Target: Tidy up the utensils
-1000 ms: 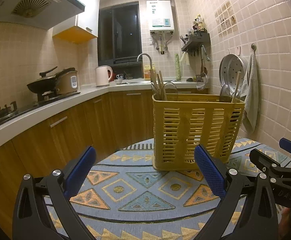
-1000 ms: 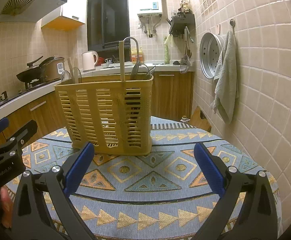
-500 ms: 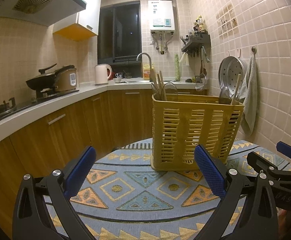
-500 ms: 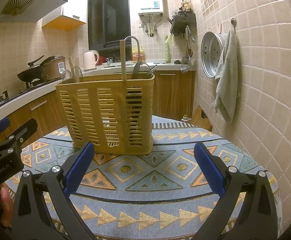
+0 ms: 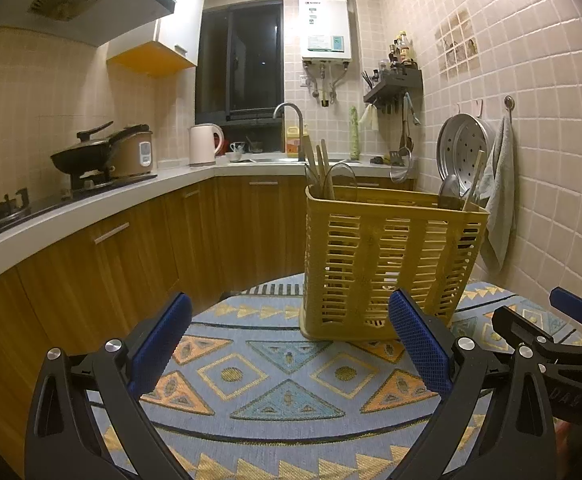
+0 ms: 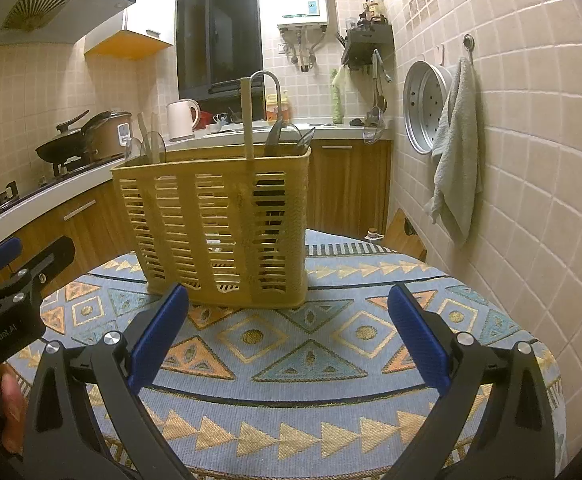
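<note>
Yellow slotted plastic utensil basket [image 5: 391, 264], frame centre: light, stiff; grip by rim. Both hand-held grippers [image 5: 289, 354] [image 6: 287, 344] released, empty.

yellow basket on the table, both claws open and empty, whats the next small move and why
Probably hold back and check whether anything is left to sort. The yellow basket stands upright on the patterned tablecloth with utensils already in it, no loose ones show, and the left claw and right claw are open, short of it.
</note>
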Motion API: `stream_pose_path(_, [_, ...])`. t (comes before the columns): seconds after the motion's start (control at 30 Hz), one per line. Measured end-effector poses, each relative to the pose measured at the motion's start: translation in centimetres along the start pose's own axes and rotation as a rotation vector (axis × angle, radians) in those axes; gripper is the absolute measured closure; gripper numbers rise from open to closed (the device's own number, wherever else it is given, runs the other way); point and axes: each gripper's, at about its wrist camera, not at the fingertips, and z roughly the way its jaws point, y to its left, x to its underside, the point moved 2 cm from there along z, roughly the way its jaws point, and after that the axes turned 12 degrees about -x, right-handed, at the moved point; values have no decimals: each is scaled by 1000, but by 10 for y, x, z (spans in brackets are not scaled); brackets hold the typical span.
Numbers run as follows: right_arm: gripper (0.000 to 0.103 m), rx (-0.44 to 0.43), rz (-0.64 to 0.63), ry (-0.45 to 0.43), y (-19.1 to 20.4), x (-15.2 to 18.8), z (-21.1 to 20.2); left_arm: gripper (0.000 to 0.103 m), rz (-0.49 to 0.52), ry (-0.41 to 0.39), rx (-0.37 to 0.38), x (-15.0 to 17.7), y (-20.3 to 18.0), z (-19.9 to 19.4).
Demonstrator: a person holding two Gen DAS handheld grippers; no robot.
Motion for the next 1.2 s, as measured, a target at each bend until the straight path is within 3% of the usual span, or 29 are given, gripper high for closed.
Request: stream_pose_path(1.2, [8,3,0,9,0,1,3,8,5,7,8,2,0,-1])
